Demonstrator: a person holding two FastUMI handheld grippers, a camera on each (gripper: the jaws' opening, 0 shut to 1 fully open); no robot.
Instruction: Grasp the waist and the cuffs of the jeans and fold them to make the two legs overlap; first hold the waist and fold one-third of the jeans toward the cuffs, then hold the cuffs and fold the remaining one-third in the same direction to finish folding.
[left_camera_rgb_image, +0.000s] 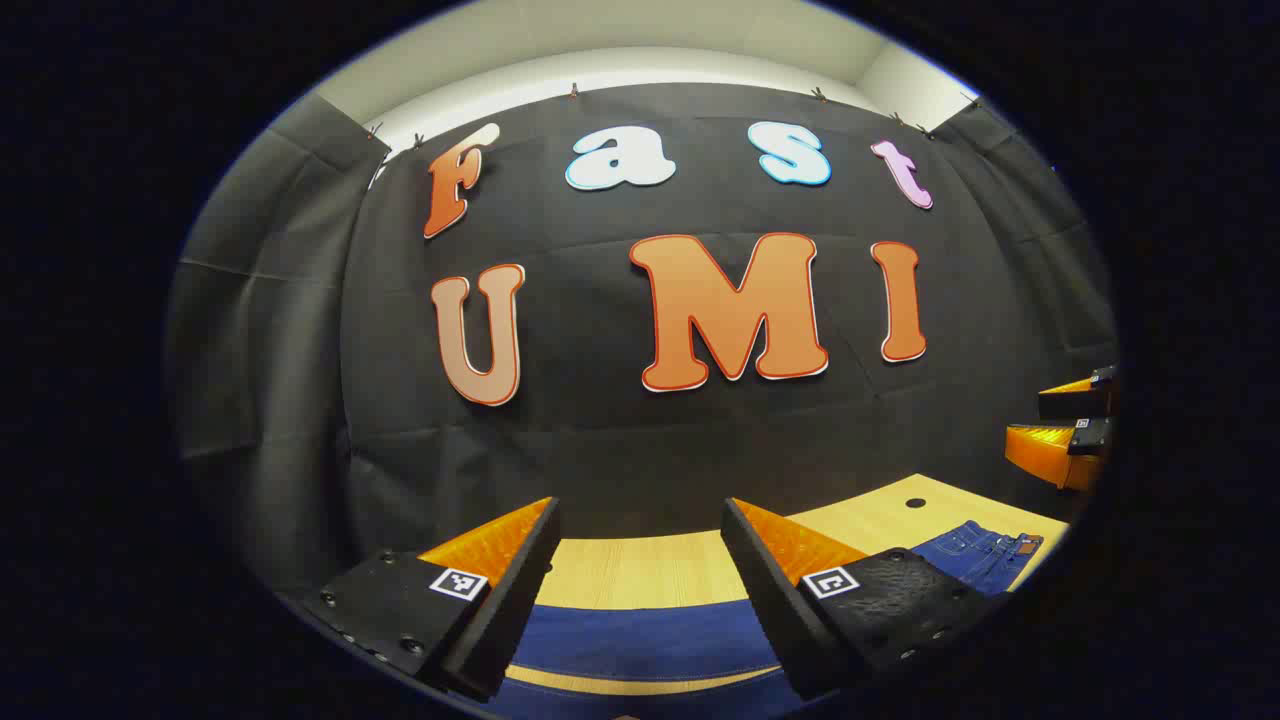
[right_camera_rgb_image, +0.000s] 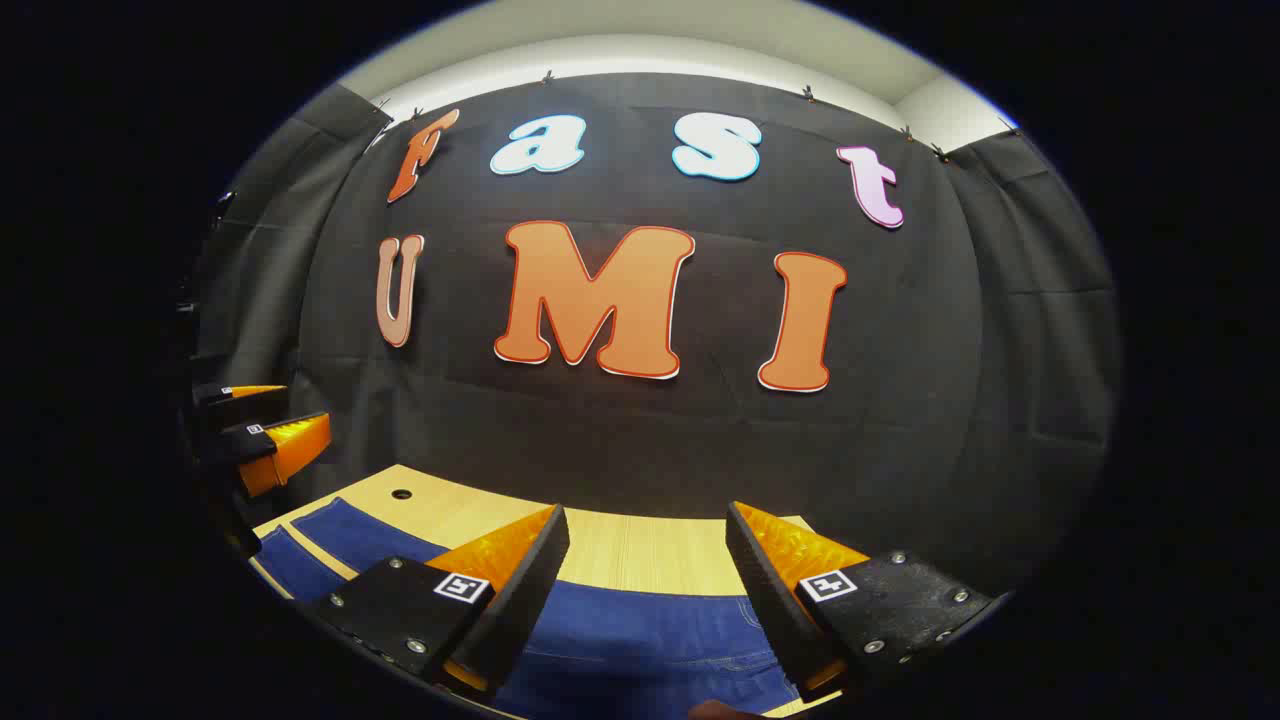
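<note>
My left gripper (left_camera_rgb_image: 640, 580) hangs above the table (left_camera_rgb_image: 640, 570) with its fingers spread wide and nothing between them; below it the jeans (left_camera_rgb_image: 640, 640) lie flat, a strip of bare wood showing between the two legs, so I judge this to be the cuff end, with the legs still side by side. Further right in the left gripper view the waistband (left_camera_rgb_image: 985, 550) shows near the table's far corner, and my other gripper hovers at the edge above it. My right gripper (right_camera_rgb_image: 648, 580) is likewise spread apart and empty, raised over the waist end of the jeans (right_camera_rgb_image: 640, 630), not touching the cloth. In the right gripper view the two legs (right_camera_rgb_image: 340, 535) run off to the left, apart from one another. As I read it, nothing is folded yet: laying one leg over the other, the waist third and the cuff third all remain to be done.
</note>
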